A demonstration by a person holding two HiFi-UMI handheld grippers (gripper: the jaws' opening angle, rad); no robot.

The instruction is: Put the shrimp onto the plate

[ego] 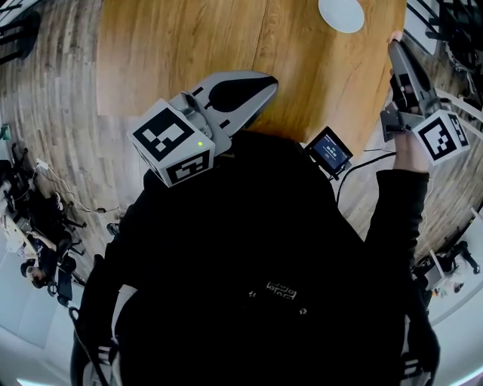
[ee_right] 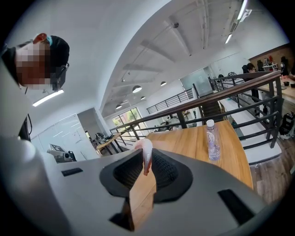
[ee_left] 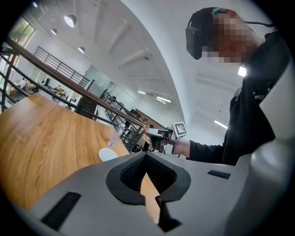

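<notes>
We held the shrimp (ee_right: 147,152), which we judged light, soft and slippery, best pinched gently across its body, in our right tool (ego: 396,45) above the bench's (ego: 189,45) right edge, near the plate (ego: 341,13), while our left tool (ee_left: 146,156) was closed and empty.

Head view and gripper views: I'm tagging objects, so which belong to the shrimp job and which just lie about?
Job: shrimp held in the right gripper; white plate.
Lying about: water bottle; small screen device; left gripper, shut and empty.
</notes>
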